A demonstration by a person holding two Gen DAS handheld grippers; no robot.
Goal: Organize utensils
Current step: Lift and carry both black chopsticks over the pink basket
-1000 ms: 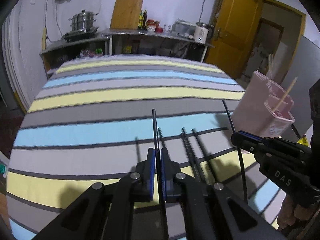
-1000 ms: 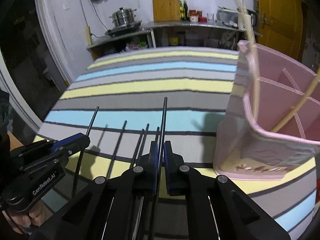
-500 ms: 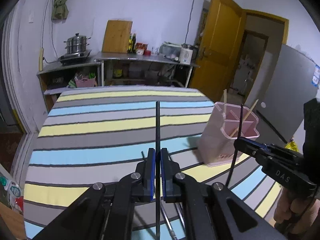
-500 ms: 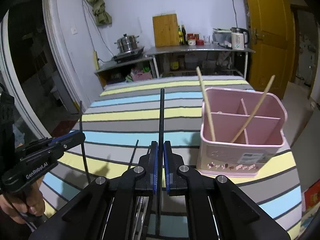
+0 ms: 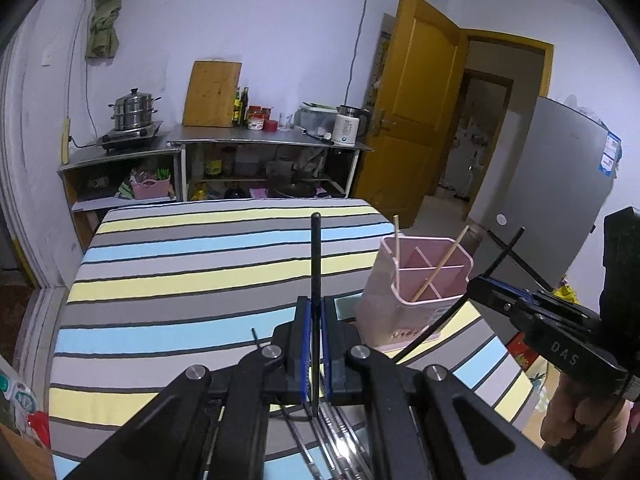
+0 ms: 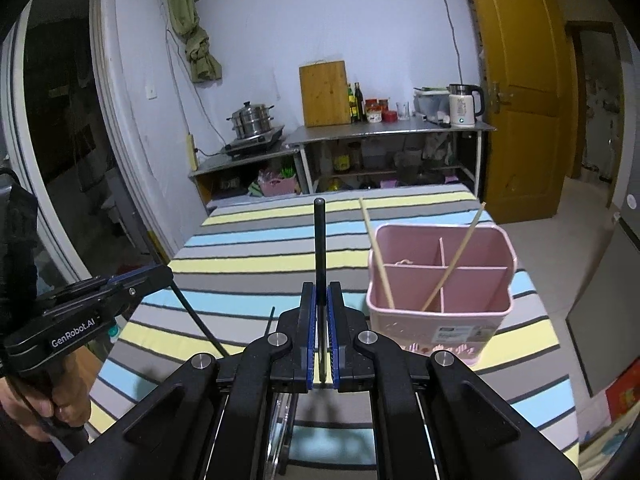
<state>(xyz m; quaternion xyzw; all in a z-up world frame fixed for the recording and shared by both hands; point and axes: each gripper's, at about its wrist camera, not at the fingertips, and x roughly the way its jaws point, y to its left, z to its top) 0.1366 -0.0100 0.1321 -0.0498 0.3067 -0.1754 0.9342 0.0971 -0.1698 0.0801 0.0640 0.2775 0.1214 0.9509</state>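
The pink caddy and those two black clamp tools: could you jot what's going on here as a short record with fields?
Surface: striped tablecloth
Pink caddy: upright, divided into compartments
Inside caddy: two wooden chopsticks, leaning
Left gripper: shut on a black chopstick, lifted off the table
Right gripper: shut on another black chopstick, also lifted
Left on table: at least one black chopstick

The walls are pale purple. At twelve o'clock a metal counter holds a wooden board, bottles and a white kettle. At ten o'clock sits a shiny pot. At two o'clock a yellow door stands open.
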